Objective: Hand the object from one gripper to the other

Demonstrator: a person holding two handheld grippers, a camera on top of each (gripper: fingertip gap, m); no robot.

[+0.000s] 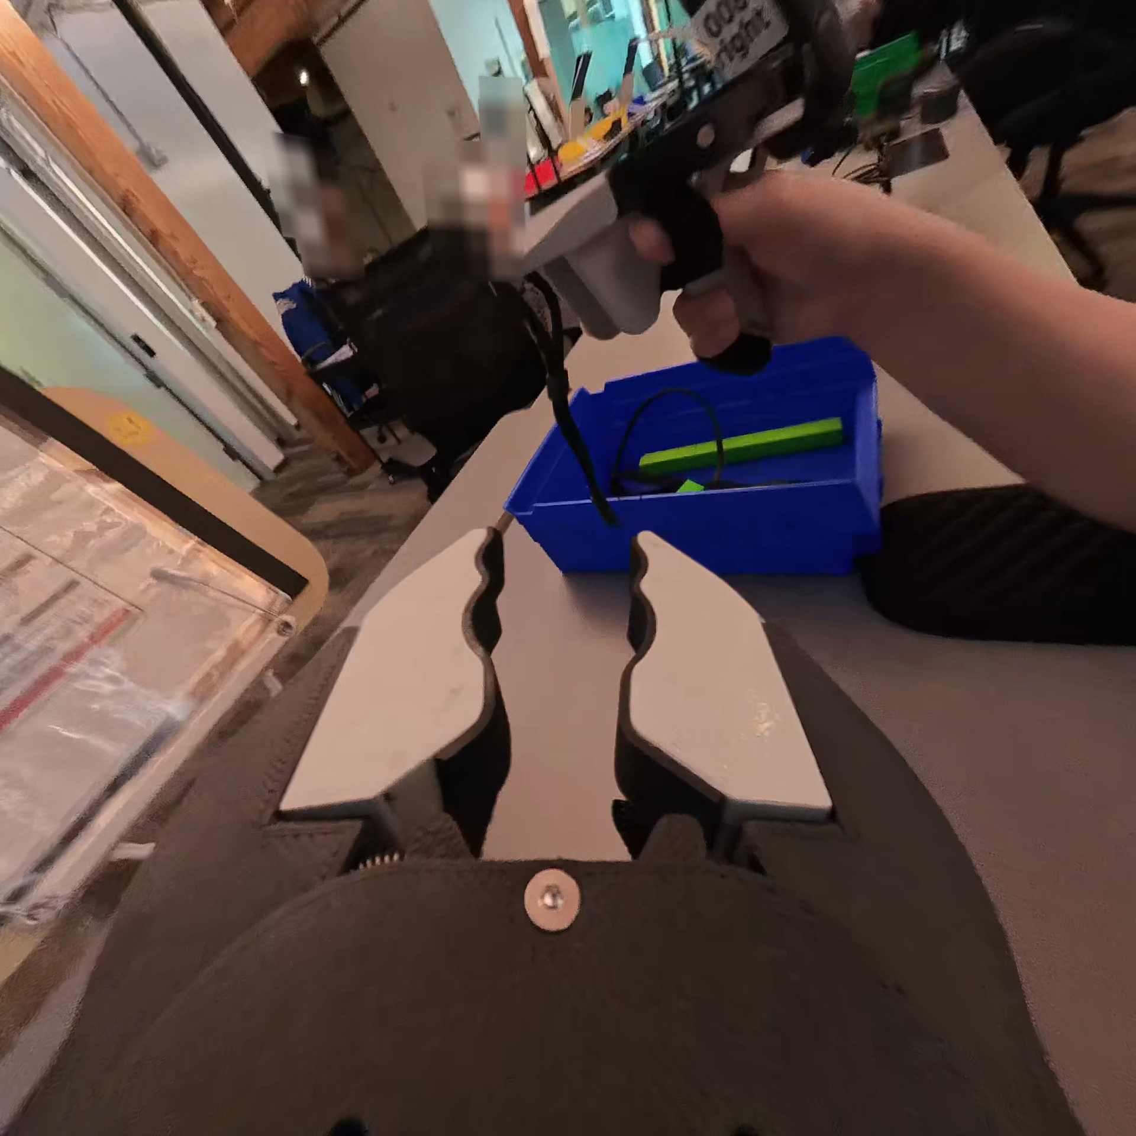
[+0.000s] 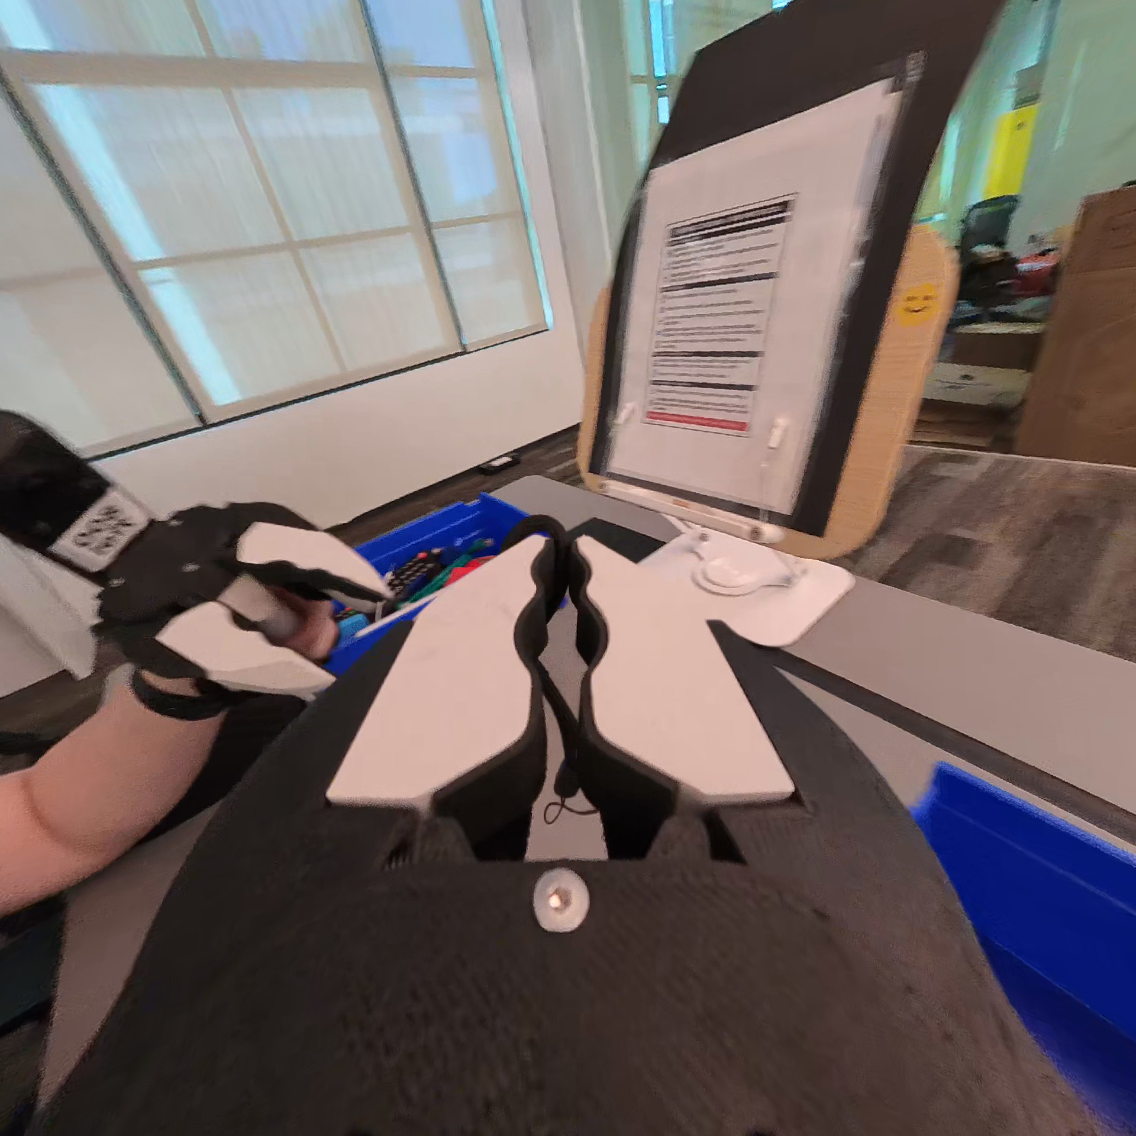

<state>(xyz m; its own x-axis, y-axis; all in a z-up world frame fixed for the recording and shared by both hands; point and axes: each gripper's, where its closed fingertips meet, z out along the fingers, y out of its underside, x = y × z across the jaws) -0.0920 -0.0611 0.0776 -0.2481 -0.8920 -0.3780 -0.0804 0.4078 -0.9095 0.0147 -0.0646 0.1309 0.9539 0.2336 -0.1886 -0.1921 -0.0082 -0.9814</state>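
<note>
The right gripper [image 2: 560,553] is clenching a black cord [image 2: 556,621] between its fingertips, the cord looping just above the tips and trailing back down the narrow gap between the two fingers. In the left wrist view that same cord [image 1: 562,406] is hanging from the right gripper [image 1: 584,289] and dangling over the near wall of a blue bin [image 1: 707,541], which is holding a green bar [image 1: 744,444]. The left gripper [image 1: 562,547] is sitting with its fingers spread and nothing between them, its tips just short of the cord's lower end above the grey table [image 1: 922,707].
</note>
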